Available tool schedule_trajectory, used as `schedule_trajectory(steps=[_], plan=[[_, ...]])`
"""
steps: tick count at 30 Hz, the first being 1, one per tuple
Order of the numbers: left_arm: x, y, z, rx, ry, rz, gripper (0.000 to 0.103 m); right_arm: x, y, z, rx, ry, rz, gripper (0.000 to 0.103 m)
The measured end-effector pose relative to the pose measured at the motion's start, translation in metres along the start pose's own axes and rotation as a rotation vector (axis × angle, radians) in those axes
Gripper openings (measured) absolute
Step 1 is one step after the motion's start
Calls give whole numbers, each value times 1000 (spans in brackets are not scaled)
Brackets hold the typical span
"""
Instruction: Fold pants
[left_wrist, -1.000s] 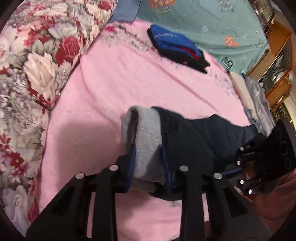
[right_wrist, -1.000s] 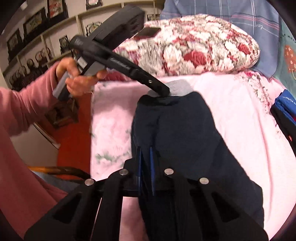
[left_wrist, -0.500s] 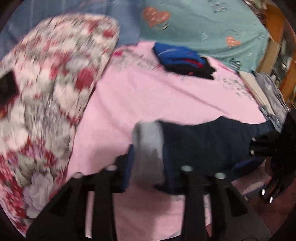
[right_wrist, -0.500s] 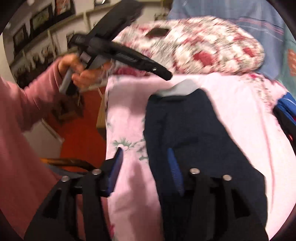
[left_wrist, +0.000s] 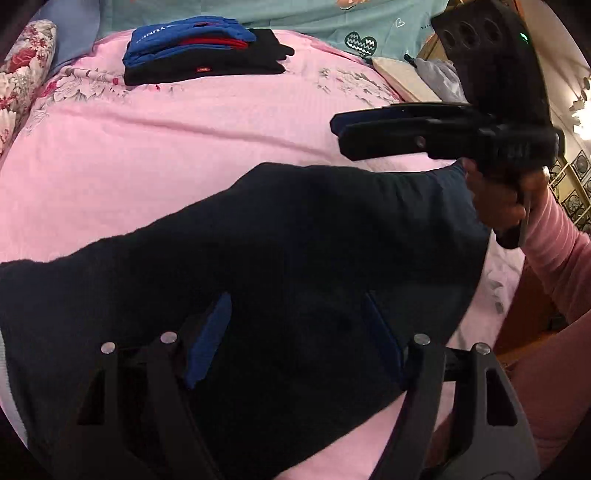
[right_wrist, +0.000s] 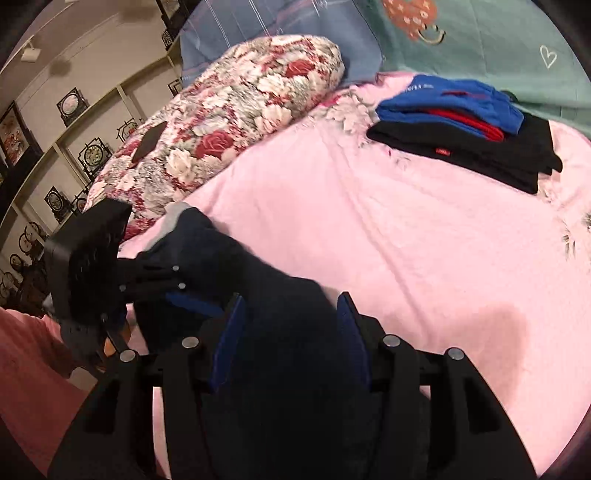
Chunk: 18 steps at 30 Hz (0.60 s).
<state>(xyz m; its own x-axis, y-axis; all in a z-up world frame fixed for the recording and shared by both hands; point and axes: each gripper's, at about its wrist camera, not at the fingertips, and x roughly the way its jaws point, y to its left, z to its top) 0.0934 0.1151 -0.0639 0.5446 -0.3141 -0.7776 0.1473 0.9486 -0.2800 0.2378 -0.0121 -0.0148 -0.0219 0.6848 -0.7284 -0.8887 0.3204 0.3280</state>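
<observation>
Both tongs have let go since a second ago: the left tongs (left_wrist: 295, 332), which had clamped the grey waistband, and the right tongs (right_wrist: 291, 332) now stand wide open, holding nothing, with the dark navy pants (left_wrist: 277, 266) lying beneath them. The pants rest on the pink bed (left_wrist: 184, 129), filling the lower half of the left view, long axis running from the lower left edge up to the right. A stack of folded clothes (left_wrist: 199, 51) sits upper left.

Pink bedspread (right_wrist: 424, 229), floral bolster (right_wrist: 229, 110), perhaps display shelving (right_wrist: 55, 147).
</observation>
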Motion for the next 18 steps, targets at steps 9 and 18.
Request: schedule_trajectory(steps=[9,18], plan=[[-3,0,-16,20,-90,1,78,42,-18,9,-12,260,145,53],[-3,6,-11,-14,-93,-63,80,23,6,-4,-162,332,292,58]])
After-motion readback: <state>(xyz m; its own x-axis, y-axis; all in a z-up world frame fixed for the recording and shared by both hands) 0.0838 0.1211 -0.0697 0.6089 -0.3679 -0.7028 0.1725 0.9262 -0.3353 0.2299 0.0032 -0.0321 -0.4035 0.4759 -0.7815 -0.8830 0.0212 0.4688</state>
